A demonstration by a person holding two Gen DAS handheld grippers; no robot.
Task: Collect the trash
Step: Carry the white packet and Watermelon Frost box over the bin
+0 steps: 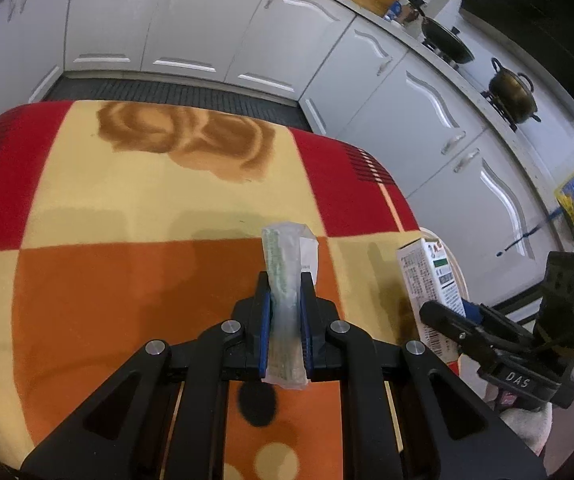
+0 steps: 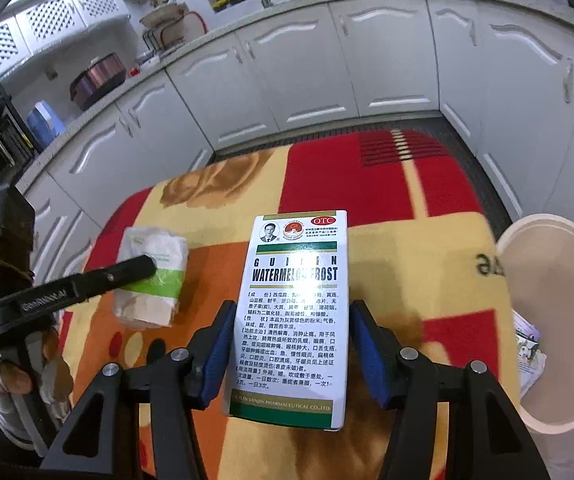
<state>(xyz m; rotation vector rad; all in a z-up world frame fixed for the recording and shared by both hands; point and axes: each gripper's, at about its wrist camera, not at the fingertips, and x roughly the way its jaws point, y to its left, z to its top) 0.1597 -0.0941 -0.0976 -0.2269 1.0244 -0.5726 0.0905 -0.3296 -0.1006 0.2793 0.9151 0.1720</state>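
1. Left wrist view: the left gripper (image 1: 285, 300) is clamped edge-on around a crumpled plastic packet (image 1: 287, 280), held clear above the blanket-covered table (image 1: 127, 200).
2. Right wrist view: the right gripper (image 2: 291, 344) holds a medicine box (image 2: 295, 312) between its blue pads; the pad at 9 o'clock touches the box, while a narrow gap seems to show at the 3 o'clock pad, so I cannot tell how firm the grip is.
3. Progress, as a judgement: both pieces appear picked up and neither is dropped yet. No other loose trash shows on the visible cloth, so the collecting looks near its end; what is left is carrying both to the bin and releasing.
4. Container: a cream waste bin (image 2: 507, 248) stands off the table edge at 3 o'clock in the right wrist view, just beside the blanket. Some printed paper or packaging (image 2: 527, 344) already lies inside, against its near wall; most of the interior looks bare.
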